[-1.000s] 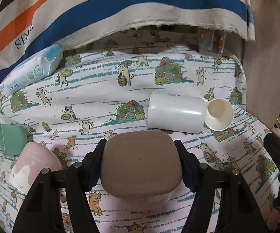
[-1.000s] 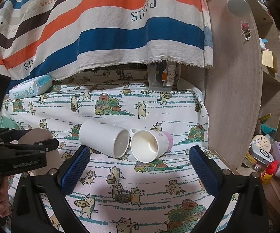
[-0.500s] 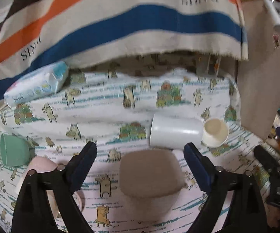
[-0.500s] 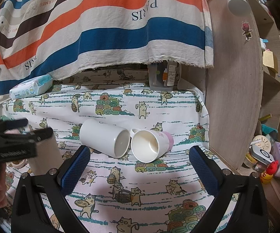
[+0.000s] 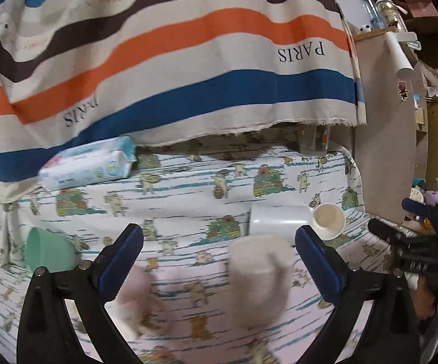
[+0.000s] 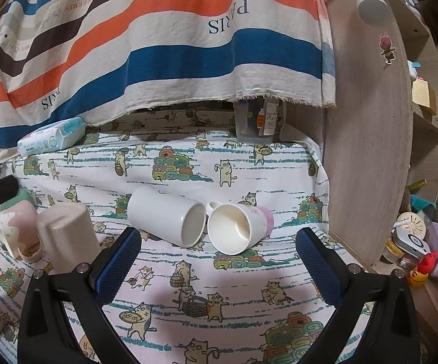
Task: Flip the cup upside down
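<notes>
the left hand-held gripper (image 5: 219, 261) has its two blue-padded fingers spread wide apart, gripping nothing and touching nothing. between them, lower in the left wrist view, stands a beige cup (image 5: 259, 276) with its base up and its mouth down on the cat-print cloth (image 5: 188, 188) of the desk; motion blur softens its outline there. the right wrist view shows the same beige cup (image 6: 67, 232) sharply, upside down and just beside a pink mug (image 6: 17, 230) lying on its side. the right hand-held gripper (image 6: 219, 261) is equally wide open and empty, hovering over the cloth (image 6: 219, 288) in front of a white mug (image 6: 165, 215) and a white-and-pink cup (image 6: 235, 227), both tipped over with mouths toward the camera and touching each other. a green cup (image 5: 50, 253) lies on its side near the left edge, partly behind the left finger (image 5: 121, 261). the pink mug (image 5: 140, 303) in the left view is a blur, partly cut off by that finger. a wipes pack (image 5: 88, 166) rests at the back under a striped cloth (image 5: 158, 60), whose hem hides the top of a clear container (image 6: 256, 119).
</notes>
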Tool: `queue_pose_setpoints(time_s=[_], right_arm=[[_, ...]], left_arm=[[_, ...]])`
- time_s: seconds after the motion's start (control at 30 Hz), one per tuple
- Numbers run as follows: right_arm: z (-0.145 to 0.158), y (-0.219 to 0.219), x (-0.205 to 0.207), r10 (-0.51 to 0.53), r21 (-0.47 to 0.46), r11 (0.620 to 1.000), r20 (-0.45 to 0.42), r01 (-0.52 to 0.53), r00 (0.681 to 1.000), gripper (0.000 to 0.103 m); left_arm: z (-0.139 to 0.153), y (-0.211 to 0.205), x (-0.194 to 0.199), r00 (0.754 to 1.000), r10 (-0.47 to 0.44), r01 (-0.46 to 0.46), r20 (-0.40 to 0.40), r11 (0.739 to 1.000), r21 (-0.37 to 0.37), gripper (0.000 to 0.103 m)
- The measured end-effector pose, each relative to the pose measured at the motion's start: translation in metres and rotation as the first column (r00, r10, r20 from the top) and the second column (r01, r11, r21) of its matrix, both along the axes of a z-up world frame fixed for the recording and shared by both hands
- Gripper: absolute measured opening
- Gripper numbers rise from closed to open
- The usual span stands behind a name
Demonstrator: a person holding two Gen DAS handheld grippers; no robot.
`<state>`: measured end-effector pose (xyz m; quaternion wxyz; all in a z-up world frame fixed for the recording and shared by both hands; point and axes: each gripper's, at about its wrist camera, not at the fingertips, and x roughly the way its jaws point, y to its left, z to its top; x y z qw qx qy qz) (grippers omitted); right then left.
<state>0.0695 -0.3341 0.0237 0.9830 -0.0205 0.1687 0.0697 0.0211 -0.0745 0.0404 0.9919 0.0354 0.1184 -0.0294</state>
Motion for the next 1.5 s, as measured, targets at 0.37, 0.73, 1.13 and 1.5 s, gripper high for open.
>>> queue_pose_setpoints(time_s=[0.37, 0.73, 1.13, 1.5], right_arm=[[0.000, 0.005, -0.003, 0.048, 0.001, 0.999, 0.002, -0.048, 0.999, 0.102], [0.002, 0.022, -0.019, 0.072, 0.006, 0.997, -0.003, -0.072, 0.997, 0.102], [0.002, 0.034, -0.025, 0.074, 0.016, 0.997, -0.003, -0.074, 0.997, 0.102], [0.002, 0.034, -0.026, 0.082, 0.019, 0.996, -0.004, -0.082, 0.997, 0.102]], left_arm=[[-0.022, 0.040, -0.021, 0.998, 0.056, -0.055, 0.025, 0.998, -0.023, 0.102], [-0.035, 0.061, -0.014, 0.995, 0.085, -0.091, -0.051, 0.987, -0.132, 0.103], [-0.038, 0.046, -0.013, 0.996, 0.057, -0.061, -0.068, 0.996, -0.070, 0.103], [-0.037, 0.043, -0.014, 0.997, 0.039, -0.043, -0.066, 0.997, -0.070, 0.103]])
